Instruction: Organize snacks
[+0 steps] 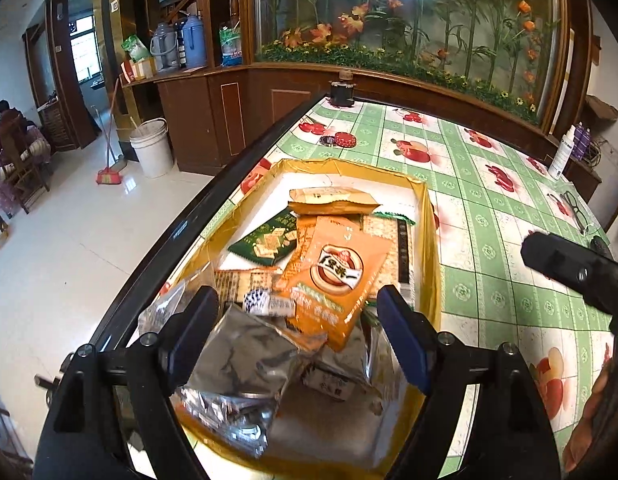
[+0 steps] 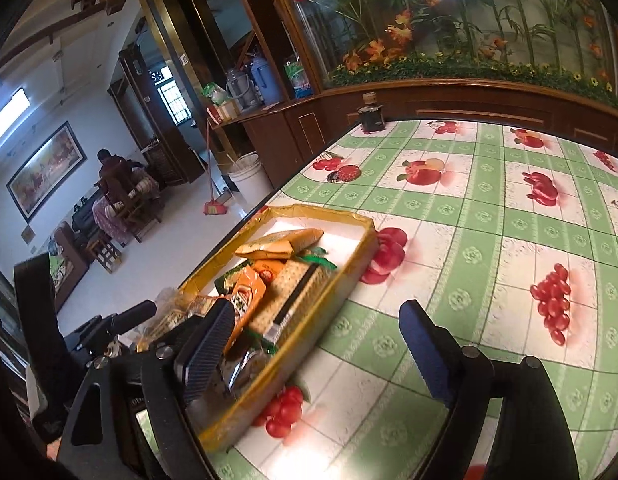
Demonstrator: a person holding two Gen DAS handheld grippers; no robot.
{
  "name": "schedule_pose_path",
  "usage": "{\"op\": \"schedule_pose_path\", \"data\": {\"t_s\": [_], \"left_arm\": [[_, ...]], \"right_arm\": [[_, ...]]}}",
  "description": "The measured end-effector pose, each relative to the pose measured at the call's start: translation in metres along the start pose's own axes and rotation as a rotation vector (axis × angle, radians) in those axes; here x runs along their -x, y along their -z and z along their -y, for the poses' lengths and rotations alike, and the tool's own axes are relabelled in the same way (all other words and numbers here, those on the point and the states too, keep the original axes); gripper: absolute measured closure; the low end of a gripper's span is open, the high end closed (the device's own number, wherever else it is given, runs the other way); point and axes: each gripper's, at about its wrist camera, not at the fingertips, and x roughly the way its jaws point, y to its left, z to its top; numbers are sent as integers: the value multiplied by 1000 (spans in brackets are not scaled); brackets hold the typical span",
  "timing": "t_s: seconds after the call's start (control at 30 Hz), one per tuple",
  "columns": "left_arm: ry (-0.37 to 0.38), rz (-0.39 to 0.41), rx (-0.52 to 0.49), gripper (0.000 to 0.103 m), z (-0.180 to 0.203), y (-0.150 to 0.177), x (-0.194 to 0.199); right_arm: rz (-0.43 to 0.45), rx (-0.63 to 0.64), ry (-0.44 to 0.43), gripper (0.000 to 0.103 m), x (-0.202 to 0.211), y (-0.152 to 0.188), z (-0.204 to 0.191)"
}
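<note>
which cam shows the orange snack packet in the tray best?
Left wrist. The orange packet lies face-up, centred between the open left claw fingers, logo visible. Right wrist shows it edge-on, partly hidden behind a finger.

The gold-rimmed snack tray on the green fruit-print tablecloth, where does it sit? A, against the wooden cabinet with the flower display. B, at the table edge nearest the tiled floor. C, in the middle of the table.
B: the gold-rimmed snack tray lies along the dark table edge beside the floor, away from the cabinet.
</note>
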Motion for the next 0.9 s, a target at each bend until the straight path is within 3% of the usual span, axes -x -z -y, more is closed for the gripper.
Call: {"op": "schedule_pose_path", "data": {"t_s": [0.23, 0.5, 0.67, 0.9], "left_arm": [[-55, 68, -6, 21, -1, 14, 34], [-47, 130, 14, 20, -7, 34, 70], [-69, 204, 21, 20, -11, 47, 96], [-122, 223, 13, 18, -18, 57, 113]], "right_arm": [[-66, 45, -33, 15, 10, 30, 1], [-42, 114, -65, 15, 27, 57, -7], [-37, 119, -91, 15, 33, 72, -14], [-51, 202, -99, 15, 38, 89, -40]]}}
